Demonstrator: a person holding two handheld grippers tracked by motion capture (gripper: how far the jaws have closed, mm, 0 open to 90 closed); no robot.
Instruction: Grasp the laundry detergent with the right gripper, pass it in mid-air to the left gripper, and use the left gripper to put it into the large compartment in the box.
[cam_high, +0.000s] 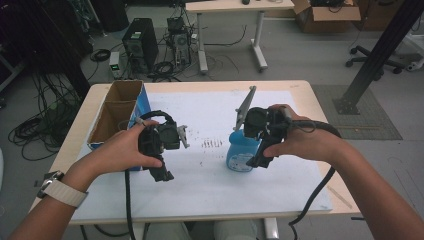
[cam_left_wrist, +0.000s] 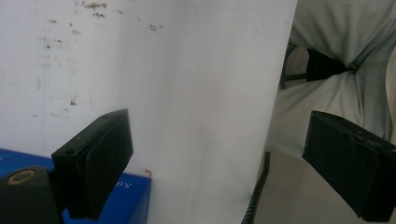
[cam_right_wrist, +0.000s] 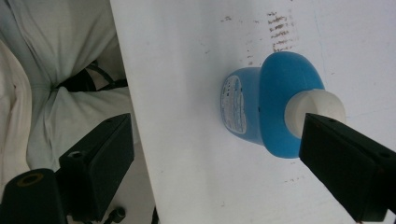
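1. Forearms are entering from the bottom of the high view, each hand gripping one tool above the white sheet (cam_high: 210, 180).
2. Left gripper (cam_left_wrist: 219, 158) is pointing down, jaws spread wide, nothing between them.
3. Right gripper (cam_right_wrist: 224, 168) is hovering over the blue bottle (cam_right_wrist: 275, 107), jaws wide, clamping nothing.
4. Blue bottle is standing upright mid-table; its white cap (cam_right_wrist: 314, 109) is showing in the right gripper view.
5. Cardboard box (cam_high: 117, 112) is sitting at the table's left edge.
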